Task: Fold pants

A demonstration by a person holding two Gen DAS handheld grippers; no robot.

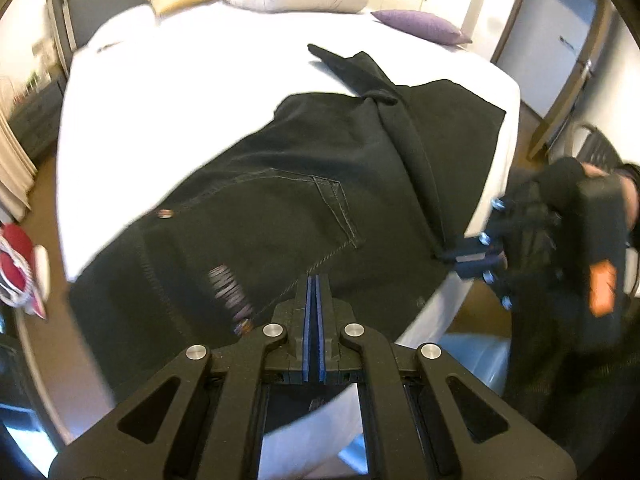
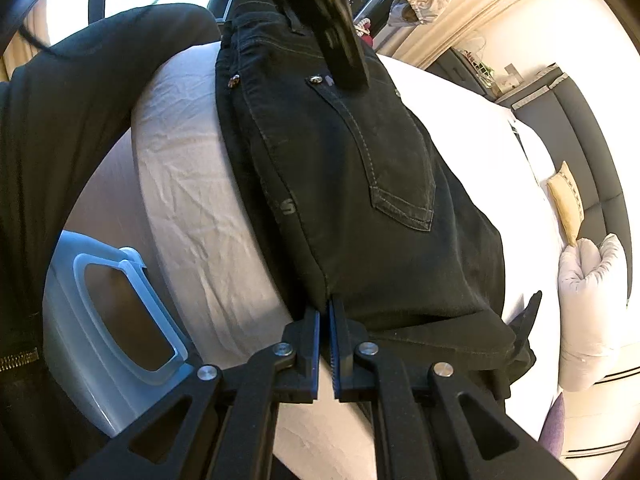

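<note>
right tongs pinching pants, bin beside bed

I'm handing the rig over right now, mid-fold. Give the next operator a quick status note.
Left gripper: shut, over the waist end of the black pants; whether it pinches cloth cannot be told.
Right gripper: shut on the pants' folded edge near the bed side.
Pants lie across the white bed, pocket side up, one leg doubled over.
Left to do: finish folding and smooth flat.
</note>
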